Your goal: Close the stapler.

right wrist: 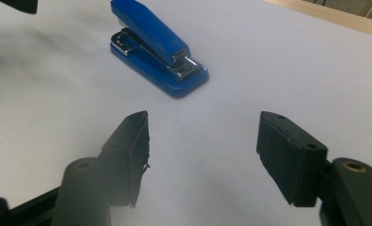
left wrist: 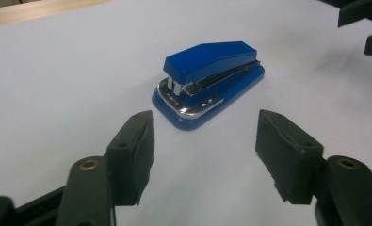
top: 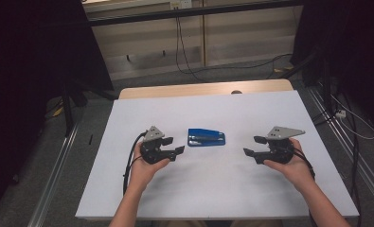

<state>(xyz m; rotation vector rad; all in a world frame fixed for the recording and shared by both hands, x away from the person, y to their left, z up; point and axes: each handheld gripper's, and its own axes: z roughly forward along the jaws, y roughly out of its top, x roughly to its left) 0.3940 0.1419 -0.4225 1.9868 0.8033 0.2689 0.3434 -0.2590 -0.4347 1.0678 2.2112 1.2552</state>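
On the white table sheet (top: 213, 189), near its middle, a blue stapler (top: 206, 137) is seen lying flat, closed, with nothing touching it. It is flanked by both grippers, each held in a hand from the near side. The left gripper (top: 173, 145) is held just beside the stapler's left end, jaws pointed toward it, apart and with nothing between them. In the left gripper view the stapler (left wrist: 209, 82) is seen ahead of the two black pads (left wrist: 135, 155), beyond the gap, its metal front end turned toward the camera (chrome plate visible under the blue top). The right gripper (top: 254, 146) is held near the stapler's right end, a bit further off than the left one, jaws likewise apart and holding nothing. In the right gripper view the stapler (right wrist: 155, 47) is seen ahead and to the upper left, clear of the pads (right wrist: 287, 155). A wooden table edge (top: 203, 88) is visible beyond the sheet.
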